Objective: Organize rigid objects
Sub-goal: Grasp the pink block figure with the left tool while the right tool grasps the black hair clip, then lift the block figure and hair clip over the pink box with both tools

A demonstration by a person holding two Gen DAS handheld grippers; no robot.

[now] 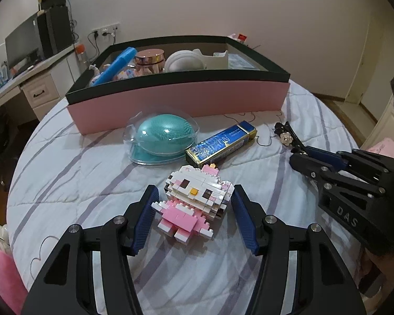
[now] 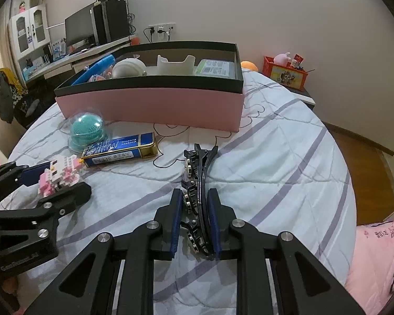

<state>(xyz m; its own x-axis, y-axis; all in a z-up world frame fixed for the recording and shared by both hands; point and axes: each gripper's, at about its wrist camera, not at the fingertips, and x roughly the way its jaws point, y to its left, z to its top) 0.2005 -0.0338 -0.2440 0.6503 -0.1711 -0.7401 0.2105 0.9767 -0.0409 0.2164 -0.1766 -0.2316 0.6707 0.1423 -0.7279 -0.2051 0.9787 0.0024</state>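
Left gripper (image 1: 194,211): open, one finger on each side of the block cat (image 1: 194,197), not pressing it.
Right gripper (image 2: 195,211): squeezing the black hair clip (image 2: 197,173).
Place: both lie on the bed (image 1: 65,183), near the pink box (image 1: 181,99).

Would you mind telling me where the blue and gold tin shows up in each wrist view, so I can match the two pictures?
Left wrist view: the blue and gold tin lies just above centre, right of the teal brush in its clear case and behind the block figure.
Right wrist view: the tin lies left of centre, in front of the teal brush.
Shared landmark: the pink box behind it.
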